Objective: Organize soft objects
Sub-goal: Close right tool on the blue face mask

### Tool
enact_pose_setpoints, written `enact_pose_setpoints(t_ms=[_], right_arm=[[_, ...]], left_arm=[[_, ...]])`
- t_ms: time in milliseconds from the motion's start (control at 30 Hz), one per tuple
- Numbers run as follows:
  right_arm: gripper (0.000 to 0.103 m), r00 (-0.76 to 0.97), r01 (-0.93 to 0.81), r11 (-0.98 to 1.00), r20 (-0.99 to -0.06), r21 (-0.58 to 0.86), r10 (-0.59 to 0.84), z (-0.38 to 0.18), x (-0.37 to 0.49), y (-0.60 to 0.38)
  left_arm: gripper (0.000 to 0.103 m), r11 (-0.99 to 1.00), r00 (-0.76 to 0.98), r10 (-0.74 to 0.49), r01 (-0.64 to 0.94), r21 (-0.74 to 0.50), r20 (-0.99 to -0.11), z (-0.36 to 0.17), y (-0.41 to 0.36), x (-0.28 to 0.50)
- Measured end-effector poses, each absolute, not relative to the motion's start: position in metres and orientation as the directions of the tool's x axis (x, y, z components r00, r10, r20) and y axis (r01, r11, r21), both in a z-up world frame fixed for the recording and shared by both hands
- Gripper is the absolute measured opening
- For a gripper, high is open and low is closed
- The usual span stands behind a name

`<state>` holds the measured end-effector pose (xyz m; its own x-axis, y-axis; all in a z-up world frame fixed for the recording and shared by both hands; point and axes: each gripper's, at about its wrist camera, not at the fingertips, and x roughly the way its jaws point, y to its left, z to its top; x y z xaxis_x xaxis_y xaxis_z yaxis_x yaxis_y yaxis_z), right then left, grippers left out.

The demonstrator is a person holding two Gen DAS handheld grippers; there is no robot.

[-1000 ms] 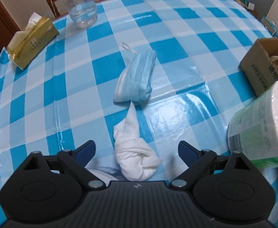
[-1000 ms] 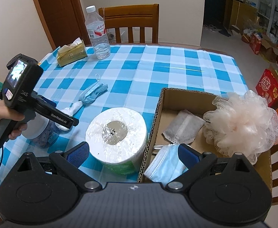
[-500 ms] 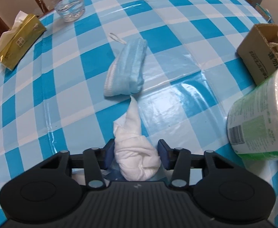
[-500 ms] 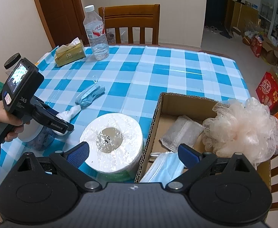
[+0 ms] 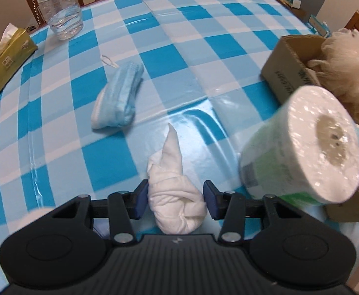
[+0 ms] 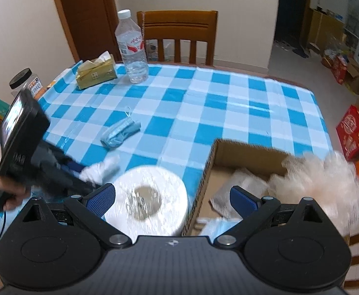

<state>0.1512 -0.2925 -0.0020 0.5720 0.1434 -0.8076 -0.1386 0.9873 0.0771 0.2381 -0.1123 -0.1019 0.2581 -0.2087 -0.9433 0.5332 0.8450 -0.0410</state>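
My left gripper (image 5: 175, 201) is shut on a rolled white cloth (image 5: 174, 191), whose pointed tail sticks forward over the checked tablecloth. The right wrist view shows the same white cloth (image 6: 101, 169) held by the left gripper (image 6: 81, 172) a little above the table. A folded blue face mask (image 5: 119, 98) lies beyond it, also the mask (image 6: 119, 132) left of centre. A wrapped toilet paper roll (image 5: 307, 147) stands to the right, beside a cardboard box (image 6: 241, 157) holding a peach bath pouf (image 6: 326, 184), a grey cloth and a mask. My right gripper (image 6: 173, 199) hangs open above roll and box.
A water bottle (image 6: 131, 49) and a gold tissue pack (image 6: 96, 73) stand at the table's far left, with a wooden chair (image 6: 177, 36) behind. A black-lidded jar (image 6: 23, 81) sits off the left edge. Red boxes (image 6: 353, 132) lie on the floor to the right.
The left gripper's jaws closed from wide open onto the white cloth, then carried it away from the blue mask toward the roll. The right gripper drifted slightly, staying open.
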Motion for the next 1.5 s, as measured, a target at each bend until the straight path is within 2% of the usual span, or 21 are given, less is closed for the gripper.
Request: enact_pose_setpoints(t_ms=[333, 533, 900, 1100, 1333, 1433, 1500], right_arm=[[0.101, 0.513, -0.237, 0.966, -0.83, 0.107, 0.218, -0.003, 0.239, -0.27], [0.101, 0.375, -0.232, 0.95, -0.882, 0.209, 0.285, -0.034, 0.301, -0.241], [0.097, 0.214, -0.204, 0.948, -0.934, 0.243, 0.286, -0.081, 0.36, -0.184], [0.087, 0.16, -0.143, 0.956, -0.948, 0.254, 0.276, -0.103, 0.379, -0.166], [0.08, 0.162, -0.105, 0.97, -0.958, 0.221, 0.236, -0.123, 0.389, -0.155], [0.072, 0.188, -0.106, 0.976, -0.96, 0.191, 0.208, -0.127, 0.39, -0.151], [0.062, 0.195, -0.11, 0.978, -0.961, 0.176, 0.195, -0.131, 0.389, -0.148]], left_arm=[[0.046, 0.872, 0.343, -0.183, 0.49, 0.009, -0.921, -0.097, -0.107, 0.199], [0.046, 0.867, 0.351, -0.19, 0.498, 0.011, -0.917, -0.097, -0.104, 0.182], [0.046, 0.867, 0.364, -0.199, 0.499, 0.01, -0.91, -0.097, -0.083, 0.16], [0.046, 0.868, 0.363, -0.217, 0.496, -0.009, -0.906, -0.094, -0.07, 0.152], [0.046, 0.864, 0.355, -0.237, 0.503, -0.029, -0.904, -0.09, -0.058, 0.146], [0.046, 0.871, 0.353, -0.242, 0.49, -0.042, -0.904, -0.091, -0.055, 0.147], [0.046, 0.872, 0.352, -0.245, 0.488, -0.046, -0.903, -0.091, -0.055, 0.147]])
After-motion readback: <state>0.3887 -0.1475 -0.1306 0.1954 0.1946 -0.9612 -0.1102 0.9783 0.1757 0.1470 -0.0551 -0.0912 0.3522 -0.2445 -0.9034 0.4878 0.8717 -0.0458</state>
